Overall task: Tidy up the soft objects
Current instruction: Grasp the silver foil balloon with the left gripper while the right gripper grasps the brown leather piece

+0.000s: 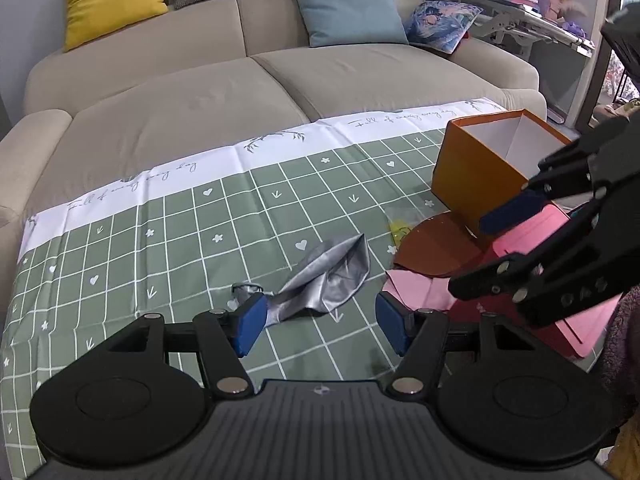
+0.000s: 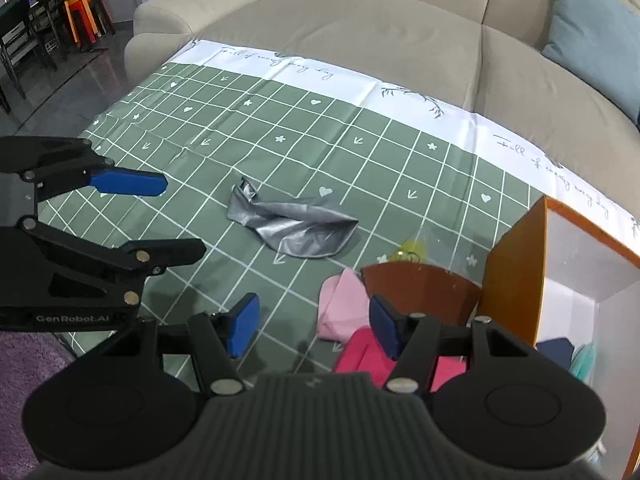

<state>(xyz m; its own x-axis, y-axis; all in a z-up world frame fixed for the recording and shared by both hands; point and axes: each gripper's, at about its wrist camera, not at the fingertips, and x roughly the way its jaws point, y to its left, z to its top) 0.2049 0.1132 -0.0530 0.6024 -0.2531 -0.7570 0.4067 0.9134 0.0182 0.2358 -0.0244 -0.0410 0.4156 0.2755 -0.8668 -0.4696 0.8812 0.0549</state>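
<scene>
A crumpled silver soft piece [image 1: 324,280] [image 2: 292,224] lies flat on the green checked cloth [image 1: 160,240]. My left gripper [image 1: 320,320] [image 2: 176,216] hovers just short of it, open, with nothing between its blue pads. To its right lies a heap of a light pink cloth [image 1: 416,288] [image 2: 344,308], a brown piece [image 1: 436,244] [image 2: 420,288] and a deep pink piece [image 2: 364,352]. Over that heap my right gripper [image 2: 312,324] [image 1: 484,252] is open and holds nothing. Beside the heap stands an orange box [image 1: 476,184] [image 2: 516,268], open on top.
A small yellow thing in clear wrap [image 1: 400,226] [image 2: 412,250] lies between the silver piece and the box. Navy and teal items [image 2: 556,352] sit inside the box. A beige sofa [image 1: 200,108] with cushions runs behind the table. Chairs and an orange stool [image 2: 80,12] stand far left.
</scene>
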